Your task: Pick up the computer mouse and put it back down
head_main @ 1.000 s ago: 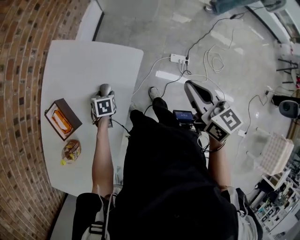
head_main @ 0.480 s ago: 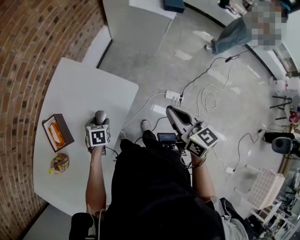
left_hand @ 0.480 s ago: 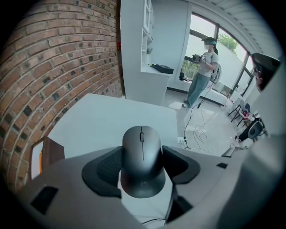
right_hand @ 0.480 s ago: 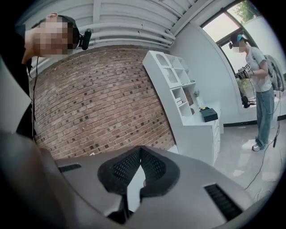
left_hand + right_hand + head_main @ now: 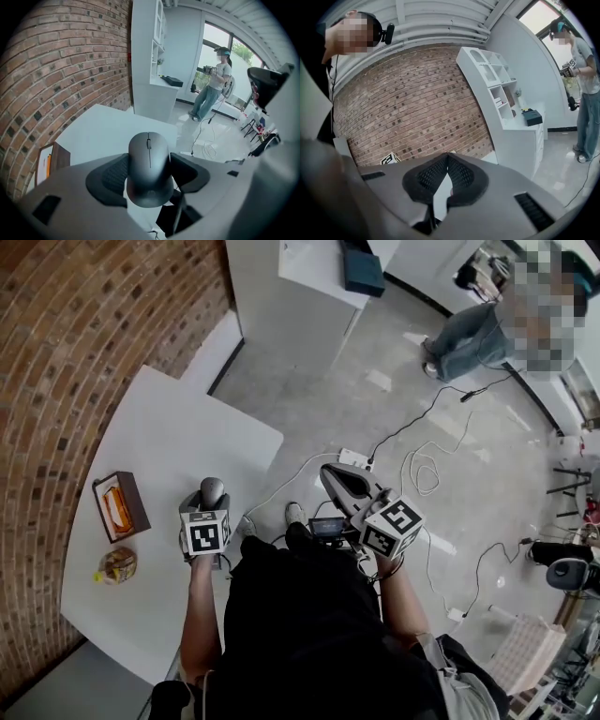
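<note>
Your left gripper (image 5: 212, 499) clamps the grey computer mouse (image 5: 149, 159) above the white table (image 5: 159, 427); your right gripper (image 5: 448, 157), beyond the table's edge, shows 2 jaws together, empty.

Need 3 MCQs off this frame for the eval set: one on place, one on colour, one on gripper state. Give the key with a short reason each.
1. What is the right gripper above?
A. the white table
B. the floor
C. a shelf unit

2. What colour is the mouse?
A. white
B. dark grey
C. red

3. How does the left gripper stand?
A. shut on the mouse
B. open with nothing between the jaws
C. shut on nothing

Key:
1 B: the head view shows it out over the floor with its cables.
2 B: the left gripper view shows a dark grey shell.
3 A: in the left gripper view, both pads press on the mouse's sides.
</note>
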A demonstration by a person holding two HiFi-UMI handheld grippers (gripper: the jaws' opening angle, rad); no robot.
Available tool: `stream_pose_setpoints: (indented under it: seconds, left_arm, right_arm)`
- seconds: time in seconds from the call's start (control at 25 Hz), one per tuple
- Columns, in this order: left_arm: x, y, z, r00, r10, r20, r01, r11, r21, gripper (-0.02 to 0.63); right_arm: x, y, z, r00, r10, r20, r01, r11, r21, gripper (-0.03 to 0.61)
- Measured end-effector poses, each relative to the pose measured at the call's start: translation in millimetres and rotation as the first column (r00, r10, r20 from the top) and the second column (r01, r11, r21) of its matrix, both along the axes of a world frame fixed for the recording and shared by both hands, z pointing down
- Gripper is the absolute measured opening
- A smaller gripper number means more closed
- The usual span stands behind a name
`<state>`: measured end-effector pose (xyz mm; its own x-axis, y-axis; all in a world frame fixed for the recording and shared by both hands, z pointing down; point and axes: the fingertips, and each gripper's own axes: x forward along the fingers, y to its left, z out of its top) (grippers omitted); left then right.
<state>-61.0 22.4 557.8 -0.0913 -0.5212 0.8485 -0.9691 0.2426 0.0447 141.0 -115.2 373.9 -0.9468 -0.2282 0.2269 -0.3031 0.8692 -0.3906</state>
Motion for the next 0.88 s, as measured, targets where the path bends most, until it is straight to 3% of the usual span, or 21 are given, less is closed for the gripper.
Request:
stream_pose_setpoints:
  seconds: [0.32, 0.88]
  left_arm:
    - [23, -16, -52, 0.999, -0.046, -0.013, 0.047, 0.991, 0.122, 0.295]
    - [47, -19, -128, 0.993, -0.121, 0.003, 0.115, 0.951, 0.288, 0.295]
  right_arm:
    - [-11, -10, -2, 0.994, -0.110, 0.002, 0.110, 0.994, 0.012, 0.017]
    - [-28, -16, -6, 0.965, -0.262, 0.029, 0.262, 0.965, 0.022, 0.017]
